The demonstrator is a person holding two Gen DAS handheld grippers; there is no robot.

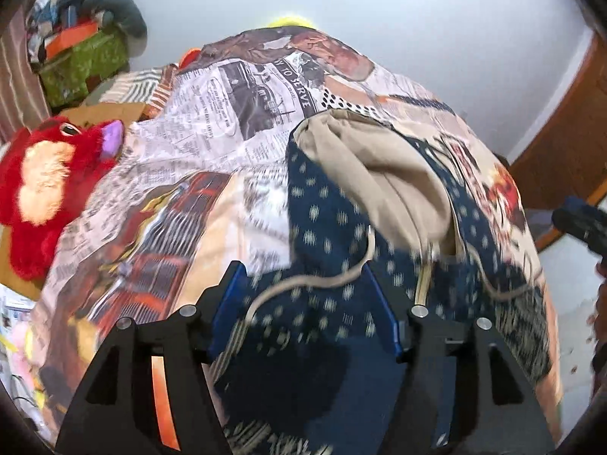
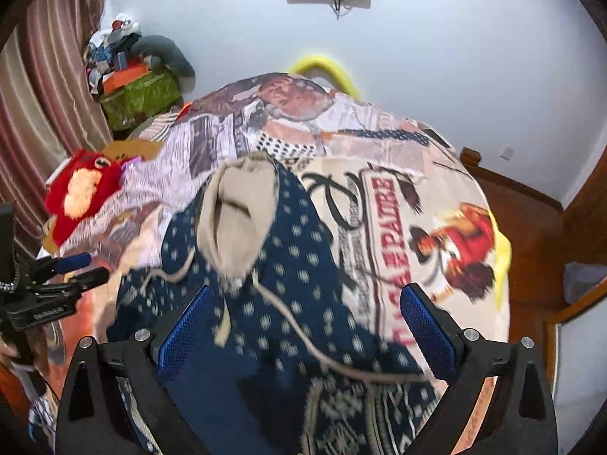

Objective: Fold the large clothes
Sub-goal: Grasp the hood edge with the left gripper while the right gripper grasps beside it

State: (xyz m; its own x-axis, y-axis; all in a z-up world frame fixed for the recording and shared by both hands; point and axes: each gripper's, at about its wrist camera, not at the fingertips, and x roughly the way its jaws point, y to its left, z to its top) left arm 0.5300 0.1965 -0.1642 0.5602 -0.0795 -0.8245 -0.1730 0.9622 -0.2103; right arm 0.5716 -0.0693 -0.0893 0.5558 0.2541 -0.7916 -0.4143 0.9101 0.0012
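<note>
A navy hoodie point(image 1: 334, 227) with pale dots, a beige-lined hood point(image 1: 383, 174) and beige drawstrings lies on a bed covered by a newspaper-print sheet point(image 1: 212, 121). My left gripper point(image 1: 303, 276) is open, its blue pads just above the hoodie's chest. The hoodie also shows in the right wrist view point(image 2: 288, 265), hood point(image 2: 235, 212) pointing away. My right gripper point(image 2: 307, 307) is open wide over the hoodie's right half and the sheet point(image 2: 379, 204). The left gripper point(image 2: 76, 269) shows at the left edge there. The view is motion-blurred.
A red plush toy point(image 1: 49, 185) lies at the bed's left side. A green box piled with clutter point(image 1: 83, 60) stands in the far left corner beside a striped curtain point(image 2: 41, 106). Wooden bed frame and floor point(image 2: 531, 208) are to the right.
</note>
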